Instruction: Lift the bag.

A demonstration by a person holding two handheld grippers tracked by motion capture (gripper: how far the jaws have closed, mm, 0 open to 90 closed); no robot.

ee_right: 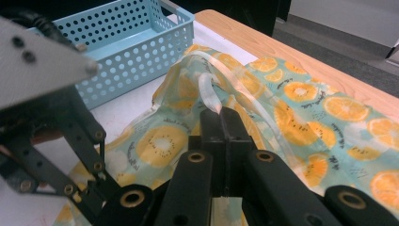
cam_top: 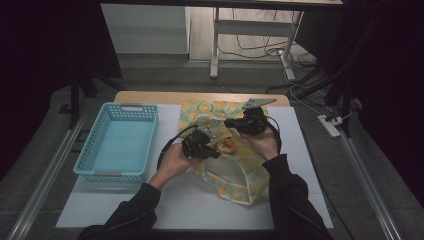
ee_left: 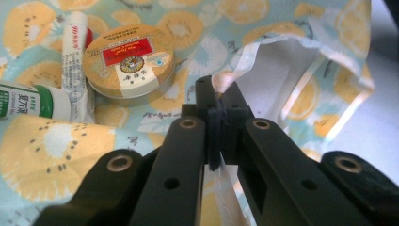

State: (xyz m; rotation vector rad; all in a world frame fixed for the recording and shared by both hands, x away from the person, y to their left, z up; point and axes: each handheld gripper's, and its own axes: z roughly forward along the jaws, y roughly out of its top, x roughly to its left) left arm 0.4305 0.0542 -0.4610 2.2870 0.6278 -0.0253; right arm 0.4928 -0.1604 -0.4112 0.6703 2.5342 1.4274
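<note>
A fruit-print bag (cam_top: 235, 172) lies on the white mat, its mouth pulled open between my two grippers. My left gripper (cam_top: 214, 149) is shut on the near edge of the bag's mouth, and in the left gripper view the jaws (ee_left: 220, 101) pinch the translucent rim (ee_left: 263, 66). My right gripper (cam_top: 229, 123) is shut on the far edge, its jaws (ee_right: 222, 120) pressed on the clear rim strip (ee_right: 209, 96). Inside the bag lie a round yellow tin with a red label (ee_left: 129, 61), a white tube (ee_left: 75, 61) and a green-and-white tube (ee_left: 33, 101).
A light blue perforated basket (cam_top: 120, 142) stands to the left of the bag, with nothing in it. The wooden table edge (cam_top: 165, 96) runs along the back. Beyond it, a desk frame and cables are on the floor.
</note>
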